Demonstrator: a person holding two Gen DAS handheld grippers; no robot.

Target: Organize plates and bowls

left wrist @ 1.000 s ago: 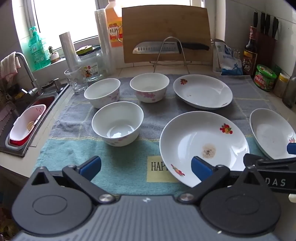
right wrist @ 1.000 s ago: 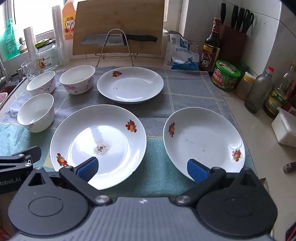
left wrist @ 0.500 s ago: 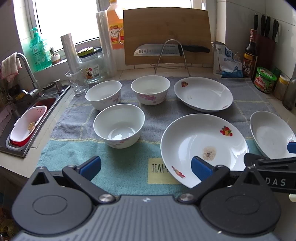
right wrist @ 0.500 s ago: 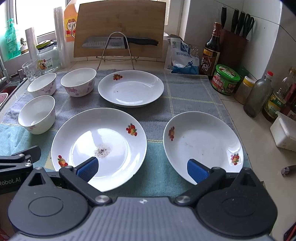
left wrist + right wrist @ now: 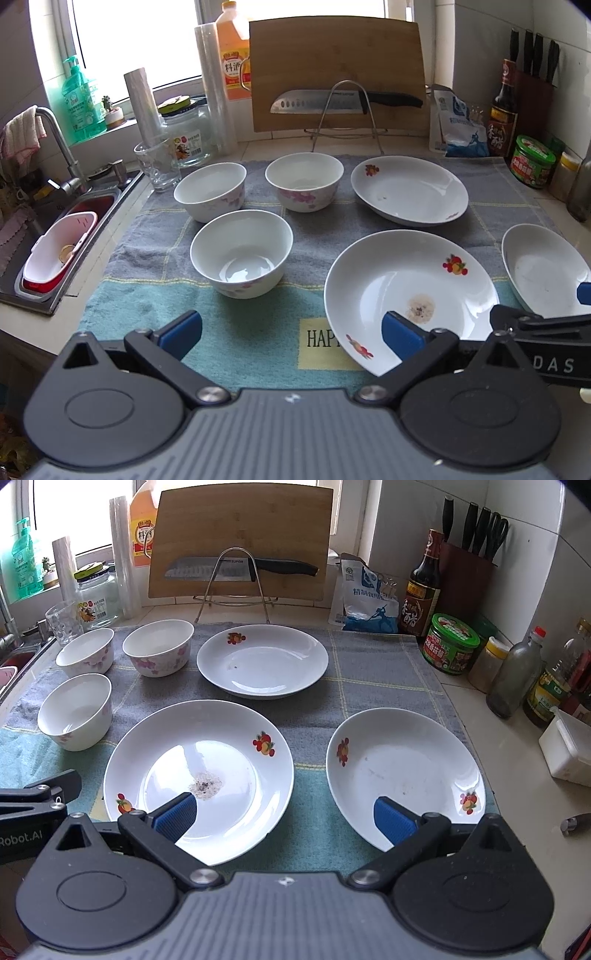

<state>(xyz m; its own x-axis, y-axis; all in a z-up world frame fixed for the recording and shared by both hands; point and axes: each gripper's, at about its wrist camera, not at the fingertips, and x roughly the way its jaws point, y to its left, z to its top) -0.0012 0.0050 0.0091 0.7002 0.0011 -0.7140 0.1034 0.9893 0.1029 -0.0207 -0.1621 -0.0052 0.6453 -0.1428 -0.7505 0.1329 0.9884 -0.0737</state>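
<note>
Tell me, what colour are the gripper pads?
Blue pads, clearest in the right wrist view.

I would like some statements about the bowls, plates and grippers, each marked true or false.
1. Three bowls stand on the towel. True: near bowl, back-left bowl, back-right bowl.
2. Two plates are stacked. False: the big plate, far plate and right plate lie apart.
3. The left gripper holds a bowl. False: it is open and holds nothing.
4. The big plate has a speckled stain in its middle. True.
5. The right gripper is shut. False: it is open, with nothing between its pads.
6. A knife rests on a wire rack before the cutting board. True.
</note>
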